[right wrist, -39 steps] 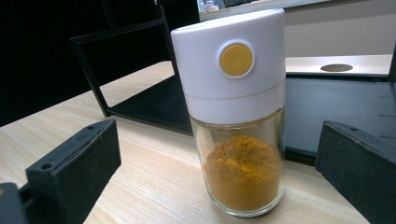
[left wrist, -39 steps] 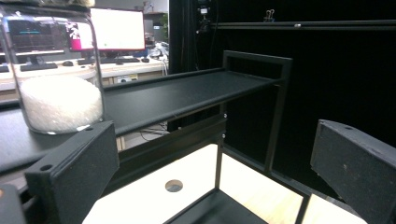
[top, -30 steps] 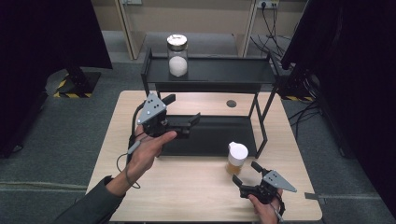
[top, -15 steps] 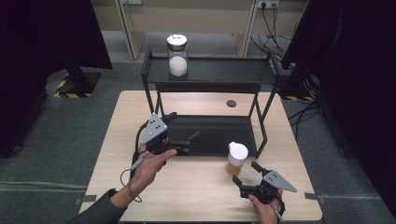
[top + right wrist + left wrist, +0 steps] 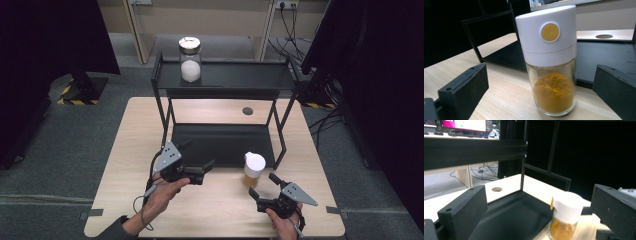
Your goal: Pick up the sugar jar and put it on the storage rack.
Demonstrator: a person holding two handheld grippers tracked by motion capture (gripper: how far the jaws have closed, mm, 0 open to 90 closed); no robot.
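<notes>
Wooden table [image 5: 120,165] carries a black two-tier rack [image 5: 225,80] at its far edge, with a white-filled jar [image 5: 190,59] on the rack's top shelf toward its left end. Spice jar [image 5: 253,169] stands upright, long axis vertical, near the table's front-right, just off the rack's lower tray; no readable label, but the right gripper view shows a yellow button on its white cap facing that camera. Left tool [image 5: 197,160] jaws wide, empty, front-centre; right tool [image 5: 264,186] jaws wide, near the front edge, jar close ahead, untouched.

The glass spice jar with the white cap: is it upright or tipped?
Upright: the glass spice jar with the white cap stands on its base on the wooden table, cap on top.
</notes>
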